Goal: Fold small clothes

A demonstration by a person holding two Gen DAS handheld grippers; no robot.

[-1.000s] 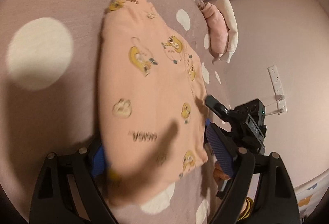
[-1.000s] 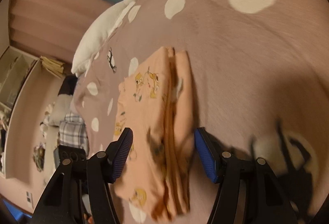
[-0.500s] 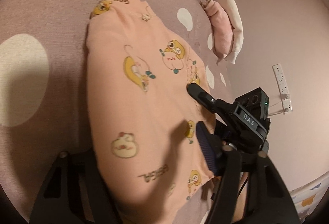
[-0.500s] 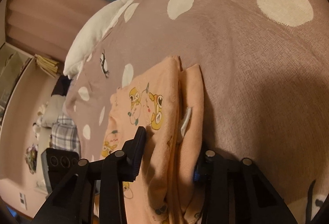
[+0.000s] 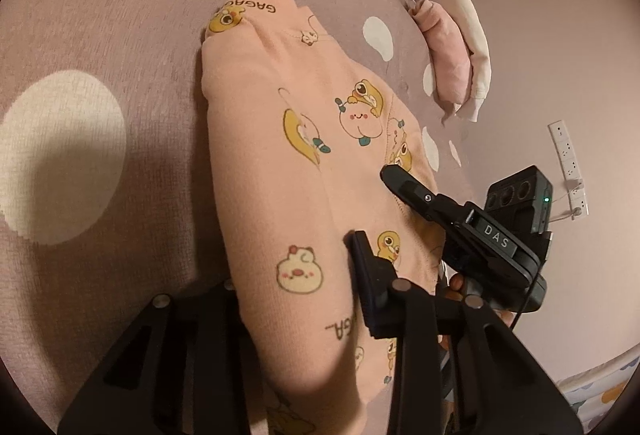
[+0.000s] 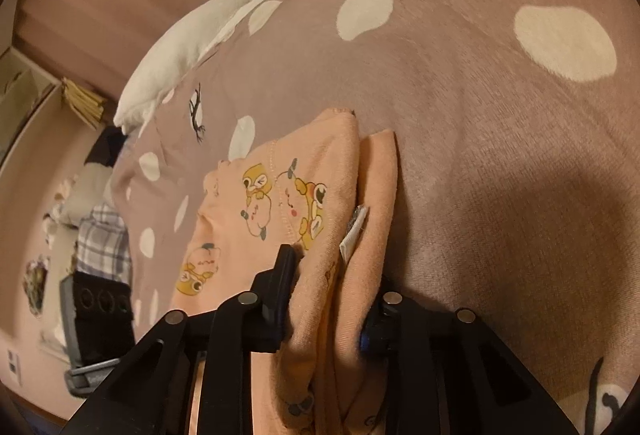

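A peach-pink small garment [image 5: 304, 123] with cartoon animal prints lies on the mauve bedspread [image 5: 100, 15] with white spots. Its near edge is bunched up between the jaws of my left gripper [image 5: 296, 275], which are closing and press into the cloth; the left finger is hidden under the fabric. In the right wrist view the garment [image 6: 288, 195] lies folded in layers with a white label showing. My right gripper [image 6: 328, 299] pinches those layers as its jaws close. One of the right gripper's fingers [image 5: 404, 187] lies on the garment's right side in the left wrist view.
A white goose plush [image 6: 200, 31] lies along the far side of the bed. Folded pink and cream clothes [image 5: 452, 51] sit near the bed's edge by the wall. A socket strip [image 5: 568, 163] hangs on the wall. Plaid cloth [image 6: 104, 235] lies beyond the bed.
Both pairs of jaws have narrowed from wide apart onto the garment's near edge. The fabric between them has bunched up, and both cameras now sit closer to it.
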